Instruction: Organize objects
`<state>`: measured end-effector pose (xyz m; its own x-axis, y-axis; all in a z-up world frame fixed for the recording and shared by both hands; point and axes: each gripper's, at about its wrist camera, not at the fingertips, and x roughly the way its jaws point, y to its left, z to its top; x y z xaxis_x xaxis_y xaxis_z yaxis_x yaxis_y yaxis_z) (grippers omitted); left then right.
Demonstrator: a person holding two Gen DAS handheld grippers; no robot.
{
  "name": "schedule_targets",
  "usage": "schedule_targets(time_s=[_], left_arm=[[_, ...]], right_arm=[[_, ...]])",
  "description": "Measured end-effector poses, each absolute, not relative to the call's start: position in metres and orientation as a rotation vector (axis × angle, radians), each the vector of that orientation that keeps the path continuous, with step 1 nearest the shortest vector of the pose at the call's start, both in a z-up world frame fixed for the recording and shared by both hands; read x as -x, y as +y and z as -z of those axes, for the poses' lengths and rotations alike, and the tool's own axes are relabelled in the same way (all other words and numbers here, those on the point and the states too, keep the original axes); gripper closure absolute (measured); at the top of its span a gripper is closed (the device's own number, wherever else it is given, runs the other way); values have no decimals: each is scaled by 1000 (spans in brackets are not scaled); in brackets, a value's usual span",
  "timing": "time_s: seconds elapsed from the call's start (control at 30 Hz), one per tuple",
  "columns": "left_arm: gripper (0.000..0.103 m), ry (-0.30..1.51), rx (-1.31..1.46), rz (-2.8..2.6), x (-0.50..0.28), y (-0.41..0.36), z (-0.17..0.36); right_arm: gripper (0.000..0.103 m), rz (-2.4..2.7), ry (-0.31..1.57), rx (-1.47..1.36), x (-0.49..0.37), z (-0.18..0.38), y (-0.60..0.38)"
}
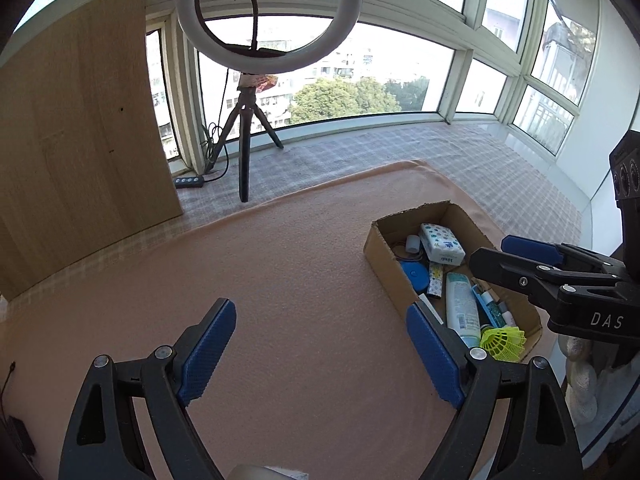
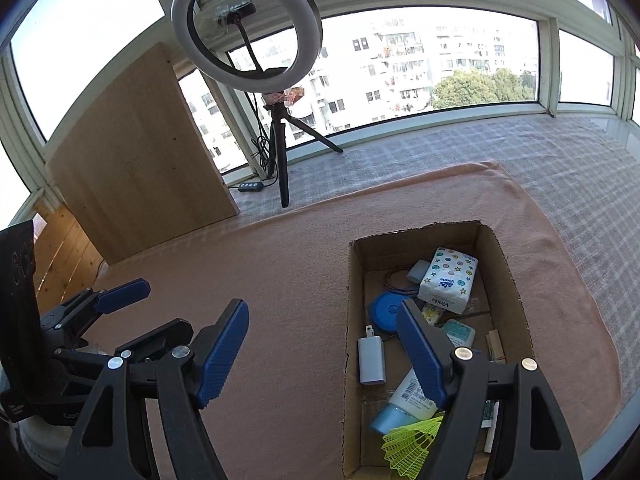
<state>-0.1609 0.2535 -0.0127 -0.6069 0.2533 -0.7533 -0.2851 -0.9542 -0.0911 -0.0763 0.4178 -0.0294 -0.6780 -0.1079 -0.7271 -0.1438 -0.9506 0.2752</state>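
1. My left gripper [image 1: 320,354] hovered over the pink cloth [image 1: 280,280], its blue pads spread wide with nothing between them.
2. My right gripper [image 2: 324,350] hung over the near left edge of the cardboard box [image 2: 516,292], jaws likewise wide apart and holding nothing; in the left wrist view it reached in from the right above the box.
3. The box sat on the cloth and held the tissue pack [image 2: 448,280], blue round lid [image 2: 386,308], white charger [image 2: 371,358], lotion tube [image 2: 408,400] and yellow shuttlecock [image 2: 412,442].
4. My right pad covered part of the tube and lid.
5. Small items along the box's right wall were too cramped for me to identify.
6. A ring light [image 1: 270,12] on a tripod stood by the window.
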Motion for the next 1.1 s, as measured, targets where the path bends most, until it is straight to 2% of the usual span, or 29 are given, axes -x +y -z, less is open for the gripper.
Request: schedule_targets(time_s=[0.53,1.1], left_arm=[[10,-40,1233,-2763,88,157,-1],[9,-156,1344,-2855,35,93,17]], right_arm=[[30,-2932,331,1253,53,19,317],[30,-2956,203,1274,27,29,255]])
